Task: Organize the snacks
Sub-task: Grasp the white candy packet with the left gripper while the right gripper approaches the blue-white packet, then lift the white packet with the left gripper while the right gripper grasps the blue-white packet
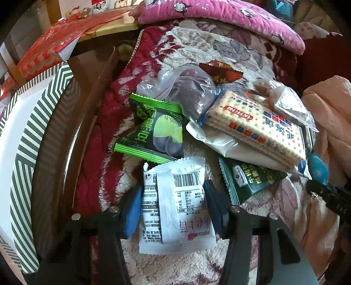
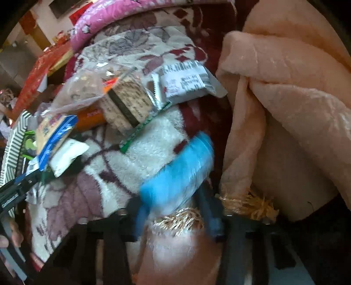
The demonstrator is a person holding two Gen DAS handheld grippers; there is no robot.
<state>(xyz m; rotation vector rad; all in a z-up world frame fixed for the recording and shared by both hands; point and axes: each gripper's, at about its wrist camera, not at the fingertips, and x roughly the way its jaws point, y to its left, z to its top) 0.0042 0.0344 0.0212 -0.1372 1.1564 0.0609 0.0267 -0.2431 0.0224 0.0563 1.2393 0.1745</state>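
A pile of snacks lies on a floral blanket (image 1: pixel 197 48). In the left wrist view my left gripper (image 1: pixel 172 210) is shut on a white packet with a barcode (image 1: pixel 175 208). Beyond it lie a green-and-black packet (image 1: pixel 153 129), a clear bag of dark fruit (image 1: pixel 186 92), a cracker pack (image 1: pixel 258 125) and a dark green packet (image 1: pixel 248 177). In the right wrist view, which is blurred, my right gripper (image 2: pixel 173 210) is shut on a bright blue packet (image 2: pixel 177 168). The cracker pack (image 2: pixel 54 131) and another white barcode packet (image 2: pixel 186 81) lie further off.
A striped green-and-white box (image 1: pixel 28 140) stands at the left by a brown glossy table edge (image 1: pixel 57 140). A red box (image 1: pixel 48 48) and a pink cushion (image 1: pixel 219 13) lie behind. A peach blanket (image 2: pixel 285 98) is bunched at the right.
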